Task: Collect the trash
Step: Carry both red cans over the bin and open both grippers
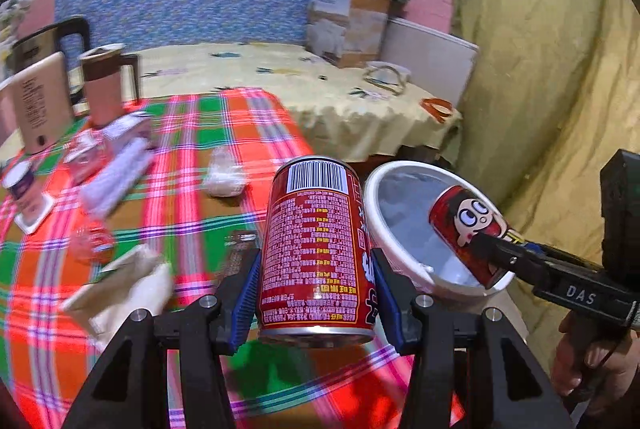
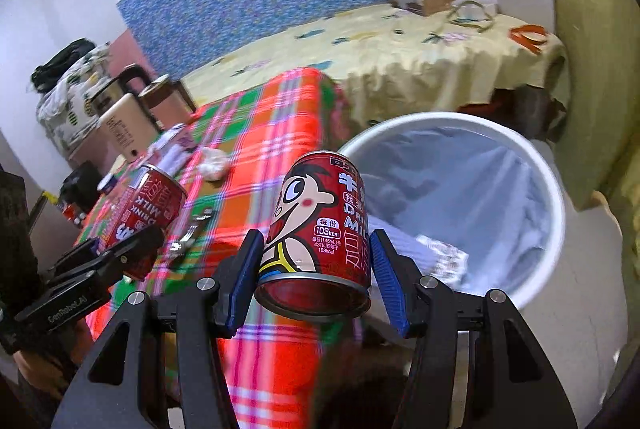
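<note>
both grippers loaded with red milk cans, next to the bin.

left gripper [image 1: 316, 293] pads clamp the barcode-side can [image 1: 316, 249] above the plaid tablecloth [image 1: 192, 165]. right gripper [image 2: 316, 269] clamps the cartoon-face can [image 2: 316, 229] at the table edge, just beside the white trash bin [image 2: 556, 229] with grey liner. crumpled white tissue [image 1: 224, 175] lies on the cloth.
</note>
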Tool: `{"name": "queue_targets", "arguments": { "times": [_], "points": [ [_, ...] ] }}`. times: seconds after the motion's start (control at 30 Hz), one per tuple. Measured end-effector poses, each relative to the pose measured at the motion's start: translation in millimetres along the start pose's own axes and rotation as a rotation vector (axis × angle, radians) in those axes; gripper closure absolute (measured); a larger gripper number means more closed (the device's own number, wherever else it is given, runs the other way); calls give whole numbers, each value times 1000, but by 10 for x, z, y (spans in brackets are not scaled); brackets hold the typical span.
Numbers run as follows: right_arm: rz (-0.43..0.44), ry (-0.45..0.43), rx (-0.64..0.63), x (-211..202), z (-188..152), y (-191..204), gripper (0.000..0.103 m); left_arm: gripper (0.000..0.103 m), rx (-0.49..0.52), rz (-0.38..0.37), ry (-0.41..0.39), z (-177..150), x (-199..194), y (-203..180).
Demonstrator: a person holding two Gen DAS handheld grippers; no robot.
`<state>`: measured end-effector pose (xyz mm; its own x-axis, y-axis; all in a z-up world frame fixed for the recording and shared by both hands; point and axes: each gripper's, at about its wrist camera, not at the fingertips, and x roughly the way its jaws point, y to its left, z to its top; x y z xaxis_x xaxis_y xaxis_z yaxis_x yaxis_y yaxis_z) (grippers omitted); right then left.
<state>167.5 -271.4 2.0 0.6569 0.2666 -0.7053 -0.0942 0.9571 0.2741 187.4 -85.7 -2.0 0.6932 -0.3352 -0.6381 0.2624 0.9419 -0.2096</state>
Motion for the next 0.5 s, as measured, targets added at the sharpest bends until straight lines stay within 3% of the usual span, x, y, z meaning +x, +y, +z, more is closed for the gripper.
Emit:
{"name": "queue_targets", "arguments": {
  "times": [0.5],
  "points": [
    [-82,34,59,20,-104,-469,47,51,104,-123,61,94,642,-637]
  ]
}}
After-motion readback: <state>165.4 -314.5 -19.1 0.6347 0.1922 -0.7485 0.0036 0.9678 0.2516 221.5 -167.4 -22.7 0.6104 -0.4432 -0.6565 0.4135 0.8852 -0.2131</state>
